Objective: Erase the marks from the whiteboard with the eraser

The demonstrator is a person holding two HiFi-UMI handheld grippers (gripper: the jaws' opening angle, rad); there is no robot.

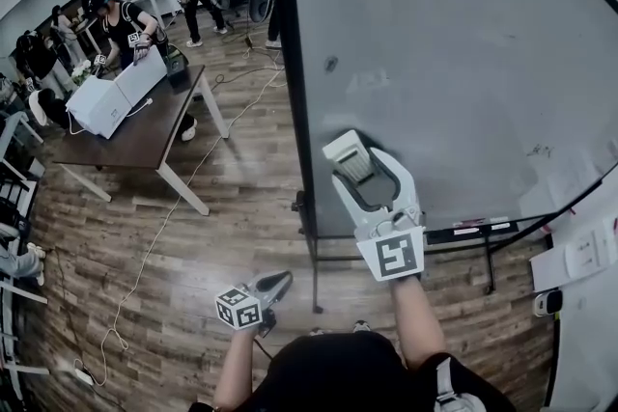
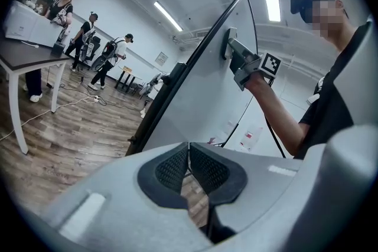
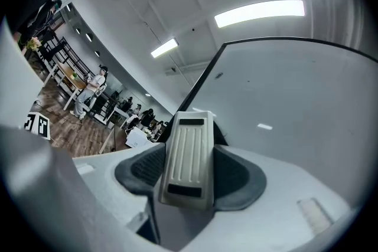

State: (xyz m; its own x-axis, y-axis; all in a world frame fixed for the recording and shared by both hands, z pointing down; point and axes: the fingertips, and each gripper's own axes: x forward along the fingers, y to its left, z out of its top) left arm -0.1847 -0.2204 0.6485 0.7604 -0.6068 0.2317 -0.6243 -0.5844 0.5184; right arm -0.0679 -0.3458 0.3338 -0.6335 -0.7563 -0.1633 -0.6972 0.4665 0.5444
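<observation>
While the right gripper is pinching the single eraser by its ribbed back, so that the wiping side is facing and seemingly pressing on the one whiteboard near its 7 o'clock corner, the left gripper is hanging at about 7 o'clock from it, pressed together on nothing, probably because wiping needs only one hand. I am counting two faint marks on the board: a smudge at 12 o'clock from the eraser and a scribble at 3 o'clock.
</observation>
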